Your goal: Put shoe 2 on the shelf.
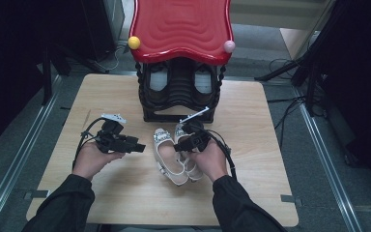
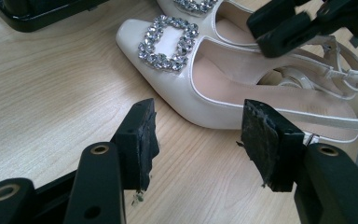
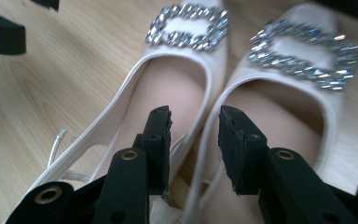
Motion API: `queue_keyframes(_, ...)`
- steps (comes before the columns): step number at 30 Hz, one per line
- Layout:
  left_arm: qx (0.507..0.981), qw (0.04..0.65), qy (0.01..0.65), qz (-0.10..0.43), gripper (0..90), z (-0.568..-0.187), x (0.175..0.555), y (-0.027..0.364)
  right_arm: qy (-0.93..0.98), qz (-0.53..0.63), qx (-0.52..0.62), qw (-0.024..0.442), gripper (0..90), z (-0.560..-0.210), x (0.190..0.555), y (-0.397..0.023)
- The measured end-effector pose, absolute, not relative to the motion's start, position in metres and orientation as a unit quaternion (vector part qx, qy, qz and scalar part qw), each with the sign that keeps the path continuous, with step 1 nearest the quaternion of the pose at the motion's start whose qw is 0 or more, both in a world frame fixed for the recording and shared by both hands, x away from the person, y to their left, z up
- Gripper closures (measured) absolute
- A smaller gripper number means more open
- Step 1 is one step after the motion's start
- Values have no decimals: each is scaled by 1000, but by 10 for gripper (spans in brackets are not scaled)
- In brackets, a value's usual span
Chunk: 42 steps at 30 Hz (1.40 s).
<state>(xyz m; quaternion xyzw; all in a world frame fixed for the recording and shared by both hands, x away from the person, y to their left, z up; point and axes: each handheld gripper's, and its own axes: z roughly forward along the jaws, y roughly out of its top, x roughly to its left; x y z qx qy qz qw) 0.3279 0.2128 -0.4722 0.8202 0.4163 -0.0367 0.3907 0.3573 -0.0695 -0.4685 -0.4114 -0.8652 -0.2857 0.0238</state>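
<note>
Two white slingback shoes with rhinestone buckles lie side by side on the wooden table, toes toward the rack: the left shoe and the right shoe. My right gripper hovers over the pair, open. One jaw is over each shoe's opening, with the two inner walls below the gap. No pad visibly presses. My left gripper is open and empty, just left of the left shoe's side.
A black shoe rack with a red wavy top stands at the table's far edge, with a pair of shoes inside. A yellow ball and a pink ball sit at the red top's corners.
</note>
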Motion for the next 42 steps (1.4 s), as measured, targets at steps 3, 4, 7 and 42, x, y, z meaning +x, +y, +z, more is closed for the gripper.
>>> queue_keyframes(3,820,390,417,-35,457,-472,328,213,-875,-259,-408,28,659,-475,358,-60)
queue_keyframes(4,820,390,417,-35,457,-472,328,214,-878,-249,-407,25,660,-476,358,-57)
queue_keyframes(7,820,390,417,-35,456,-472,328,214,-884,-227,-408,17,681,-479,358,-54)
queue_keyframes(42,806,395,440,-13,452,-470,324,237,-926,-196,-320,33,860,-437,371,-68)
